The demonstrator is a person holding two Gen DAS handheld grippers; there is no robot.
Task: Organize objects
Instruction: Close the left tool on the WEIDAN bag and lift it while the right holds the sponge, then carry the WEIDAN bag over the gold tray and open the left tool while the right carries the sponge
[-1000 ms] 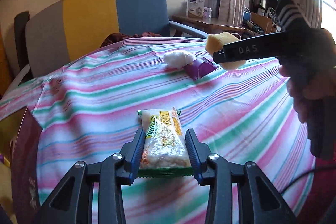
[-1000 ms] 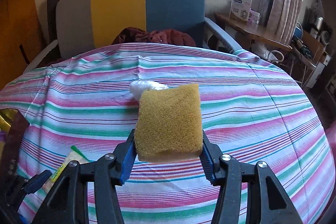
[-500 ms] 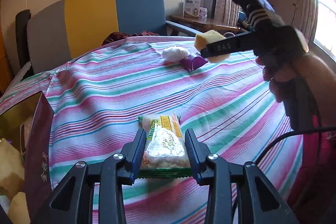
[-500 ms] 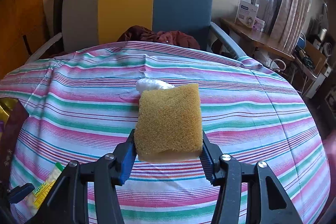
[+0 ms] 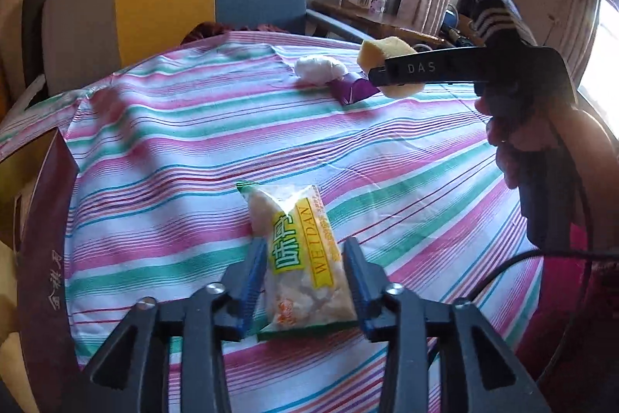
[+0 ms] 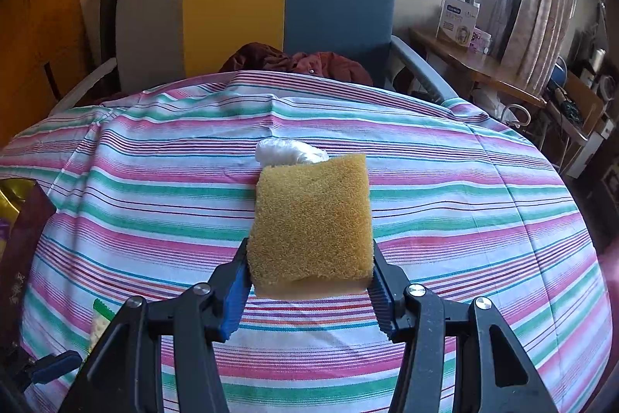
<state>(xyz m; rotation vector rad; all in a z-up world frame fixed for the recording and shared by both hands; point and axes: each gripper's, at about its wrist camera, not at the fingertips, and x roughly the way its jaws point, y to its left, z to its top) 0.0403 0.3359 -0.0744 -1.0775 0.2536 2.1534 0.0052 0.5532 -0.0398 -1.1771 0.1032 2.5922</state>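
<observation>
My left gripper (image 5: 305, 281) is shut on a snack packet (image 5: 300, 250) with green and yellow print, held tilted above the striped tablecloth (image 5: 193, 142). My right gripper (image 6: 309, 281) is shut on a yellow sponge (image 6: 311, 223) and holds it above the cloth. In the left wrist view the right gripper (image 5: 377, 70) and its sponge (image 5: 387, 49) hang at the far right. A white wad (image 5: 319, 67) and a purple wrapper (image 5: 354, 89) lie at the far side of the table. The wad also shows behind the sponge in the right wrist view (image 6: 288, 151).
A dark red box (image 5: 42, 219) with gold lining stands at the table's left edge; it also shows in the right wrist view (image 6: 19, 231). A grey, yellow and blue chair (image 6: 271, 10) with red cloth (image 6: 305, 60) is behind the table. A desk (image 6: 476, 68) is at the right.
The snack packet has tilted in my left gripper, its far end swinging left. The left wrist view has shifted, and the right gripper has moved a little right in it. The sponge stays held.
</observation>
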